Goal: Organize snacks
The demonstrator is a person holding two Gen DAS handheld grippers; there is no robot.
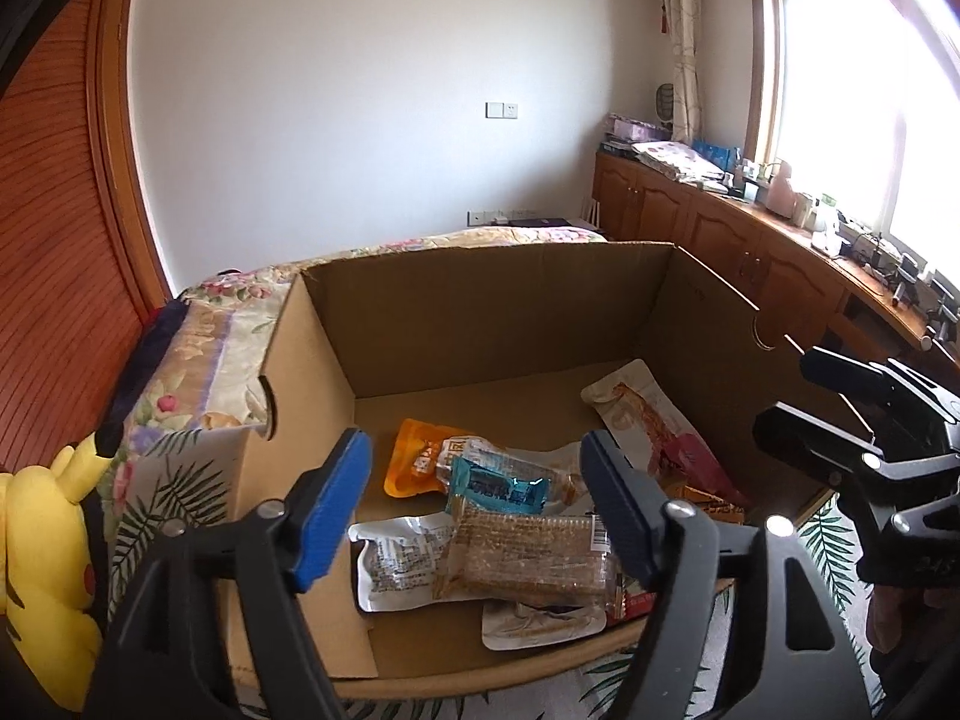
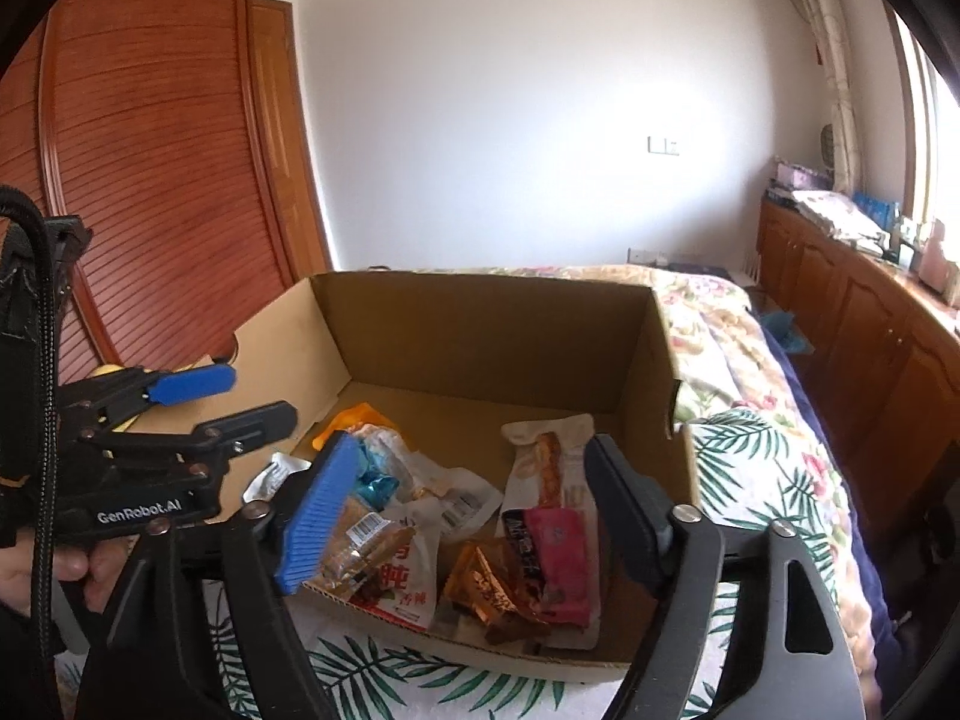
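Observation:
An open cardboard box (image 1: 480, 312) sits on the bed and holds several snack packets. Among them are an orange pouch (image 1: 420, 456), a teal wrapper (image 1: 498, 489), a clear pack of brown crackers (image 1: 528, 552) and a long white-and-pink packet (image 1: 654, 420). My left gripper (image 1: 474, 510) hangs open above the crackers with nothing between its blue pads. My right gripper (image 2: 474, 480) is also open, over the box's (image 2: 480, 330) near right part, above a pink packet (image 2: 558, 552) and golden wrappers (image 2: 486, 588). Each gripper shows in the other's view: the right gripper (image 1: 804, 396) and the left gripper (image 2: 240, 402).
A yellow plush toy (image 1: 48, 540) lies left of the box on the floral bedspread (image 1: 198, 360). A leaf-patterned cloth (image 2: 750, 480) lies under the box. Wooden cabinets (image 1: 720, 228) with clutter line the window wall. A louvered wooden door (image 2: 150, 150) stands at left. A hand (image 2: 72, 570) grips the left tool.

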